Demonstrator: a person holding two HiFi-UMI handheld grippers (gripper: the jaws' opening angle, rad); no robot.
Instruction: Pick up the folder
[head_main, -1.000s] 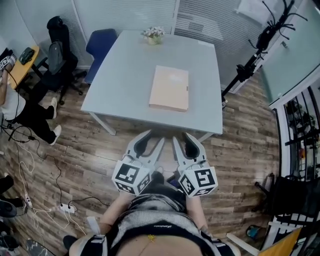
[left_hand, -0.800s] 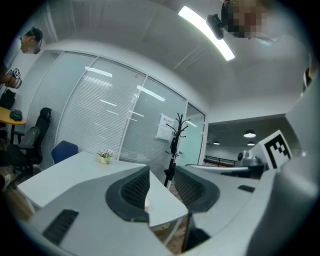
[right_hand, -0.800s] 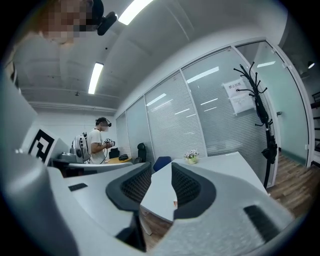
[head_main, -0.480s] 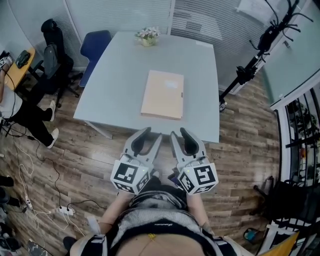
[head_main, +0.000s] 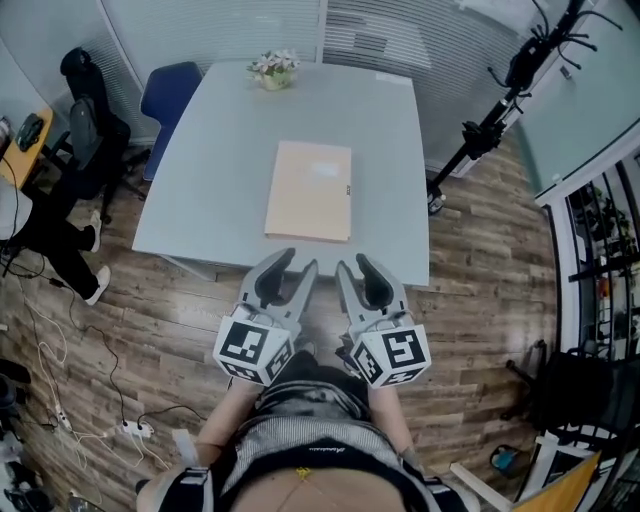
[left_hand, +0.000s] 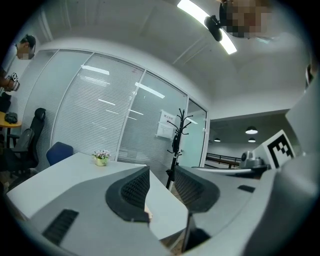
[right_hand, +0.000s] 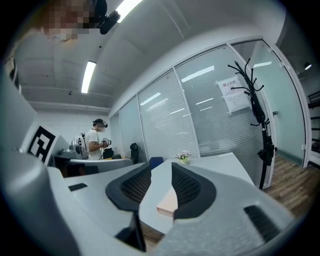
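Note:
A pale peach folder (head_main: 309, 191) lies flat on the grey table (head_main: 220, 160), near its front edge. Both grippers hover side by side just short of that edge, pointing level at the folder. The left gripper (head_main: 296, 263) is open with nothing between its jaws, and so is the right gripper (head_main: 353, 264). In the left gripper view only a sliver of the folder (left_hand: 147, 212) shows beside the left jaw, with the left gripper (left_hand: 161, 177) aimed over the table (left_hand: 65, 172). In the right gripper view the folder's corner (right_hand: 167, 204) shows between the jaws of the right gripper (right_hand: 156, 181), farther off.
A small flower pot (head_main: 273, 68) stands at the table's far edge. A blue chair (head_main: 165, 95) and a black office chair (head_main: 85, 130) are to the left. A black coat stand (head_main: 490, 120) rises at the right. Cables (head_main: 60, 350) lie on the wooden floor; a person (right_hand: 95, 142) stands to the left.
Both grippers have moved forward together toward the table's front edge, so the table and folder now lie closer to them. The jaws have kept the same gap.

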